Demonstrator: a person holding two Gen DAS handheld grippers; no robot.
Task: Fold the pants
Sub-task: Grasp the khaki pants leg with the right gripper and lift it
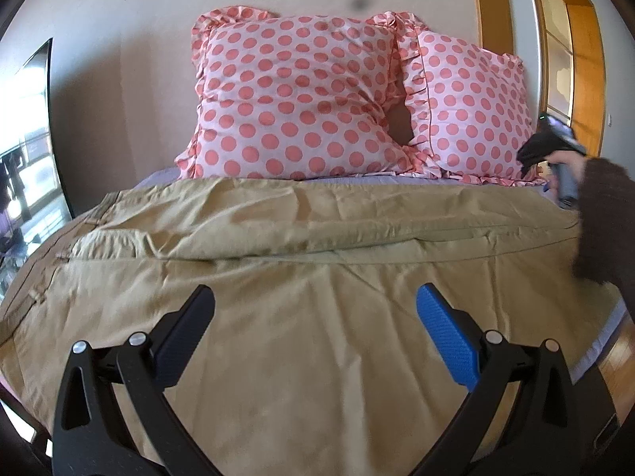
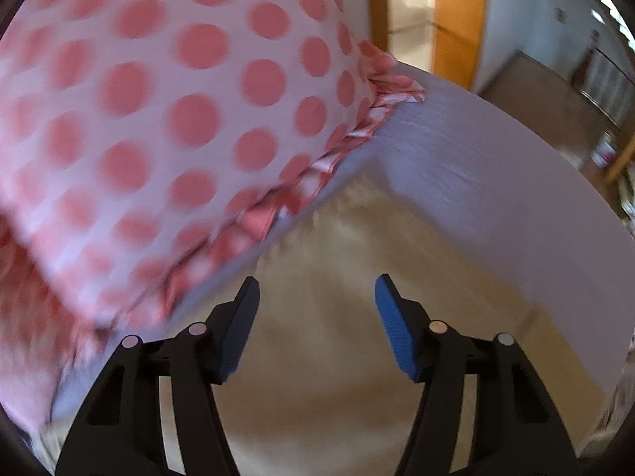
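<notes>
We have the khaki cotton pants (image 1: 301, 246) spread flat across the lilac bed sheet (image 2: 496, 198), waistband off to the left in the left wrist view, legs running to the right. They look already doubled leg over leg, with a long seam line across the middle, though we can't confirm that from here.

Our left gripper (image 1: 315, 317) hovers over the near fabric, jaws wide, nothing between them. Our right gripper (image 2: 315, 297) is also spread wide and empty, over the far edge of the pants, where the cloth meets the sheet just below the pink polka-dot ruffled pillow (image 2: 158, 119). The right wrist view is motion-blurred, so we can't tell whether the fingers touch the cloth.

Our read on the step: pre-grasp, both claws positioning for the next fold; no fabric pinched yet.

The next move calls for each claw to come down onto a pants edge and close on all layers at once. The right one should stay clear of the pillow ruffle and the sheet so it doesn't pinch them along with the khaki. After that, lift together and carry the cuff end over toward the waistband, keeping tension even so the layers don't slide apart.
</notes>
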